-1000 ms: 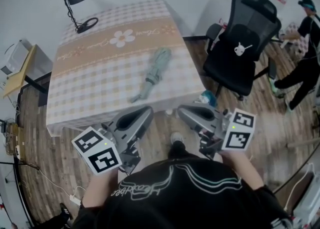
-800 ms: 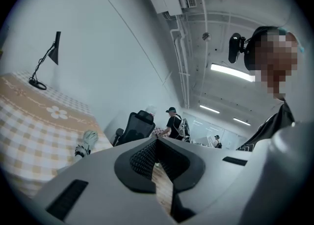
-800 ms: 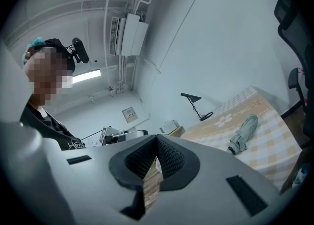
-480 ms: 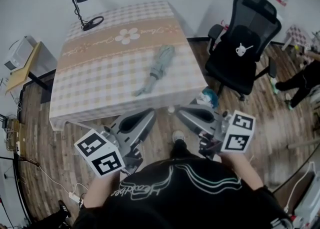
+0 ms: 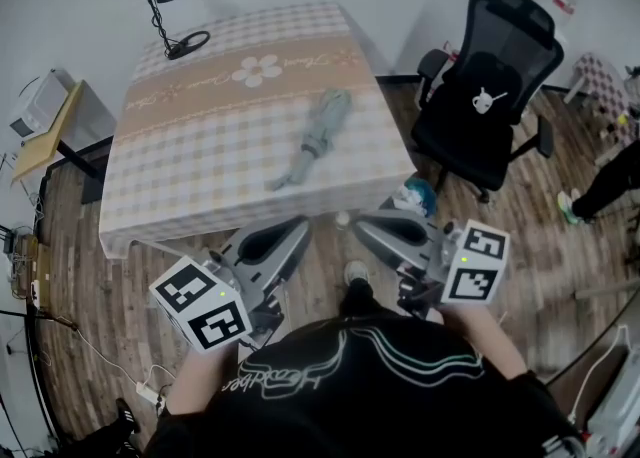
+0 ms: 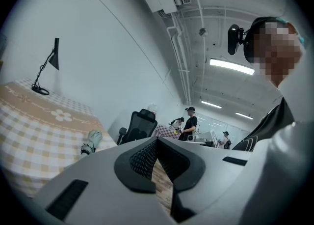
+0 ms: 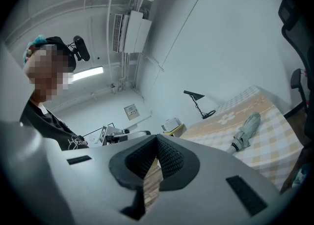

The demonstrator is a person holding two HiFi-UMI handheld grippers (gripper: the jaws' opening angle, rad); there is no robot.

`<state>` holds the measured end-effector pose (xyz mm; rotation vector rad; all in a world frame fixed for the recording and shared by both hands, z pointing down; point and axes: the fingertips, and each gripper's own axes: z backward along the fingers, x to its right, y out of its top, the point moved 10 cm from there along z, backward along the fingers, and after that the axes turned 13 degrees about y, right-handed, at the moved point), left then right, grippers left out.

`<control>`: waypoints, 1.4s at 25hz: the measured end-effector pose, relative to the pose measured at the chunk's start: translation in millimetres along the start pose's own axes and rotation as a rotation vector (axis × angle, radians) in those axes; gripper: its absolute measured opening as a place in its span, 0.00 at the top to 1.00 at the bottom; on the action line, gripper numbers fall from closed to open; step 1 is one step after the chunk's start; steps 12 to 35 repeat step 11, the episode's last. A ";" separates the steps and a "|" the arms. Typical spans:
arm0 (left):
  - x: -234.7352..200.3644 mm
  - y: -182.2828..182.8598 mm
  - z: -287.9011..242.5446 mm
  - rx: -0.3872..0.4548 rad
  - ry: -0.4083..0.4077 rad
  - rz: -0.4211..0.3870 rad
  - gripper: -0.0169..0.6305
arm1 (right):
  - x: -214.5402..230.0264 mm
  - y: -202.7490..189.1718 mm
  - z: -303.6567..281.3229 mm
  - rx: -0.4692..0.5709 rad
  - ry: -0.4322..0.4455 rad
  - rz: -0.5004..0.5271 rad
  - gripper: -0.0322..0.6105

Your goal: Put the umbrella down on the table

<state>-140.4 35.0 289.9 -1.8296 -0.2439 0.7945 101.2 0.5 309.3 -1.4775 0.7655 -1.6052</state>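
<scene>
The tabletop (image 5: 200, 146), covered with a checked cloth, is the reference for all positions. The office chair (image 5: 490, 96) stands off the right side of the tabletop, close to its near right corner. The desk lamp (image 5: 165, 11) stands on the far left corner of the tabletop.

The folded umbrella (image 5: 318, 131) lies flat on the right half of the tabletop. It is set at a slant, with its handle end towards the near edge. No gripper is in contact with it, so the placing step is judged complete.

The left gripper (image 5: 298, 228) and the right gripper (image 5: 362, 222) are held off the near edge of the tabletop, above the floor. The left fingers (image 6: 144, 160) are pressed together on nothing. The right fingers (image 7: 169, 157) are likewise pressed together on nothing.

Hazards, as judged:
- The umbrella is rounded and may roll towards the right edge if the tabletop is bumped.
- The cloth overhangs the near edge. If it is caught by a gripper, the umbrella may be dragged with it.
</scene>
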 end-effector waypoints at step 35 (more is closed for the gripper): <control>-1.4 -4.6 -3.0 -0.007 0.006 -0.027 0.98 | 4.6 -1.2 -3.3 -0.013 0.009 0.003 0.93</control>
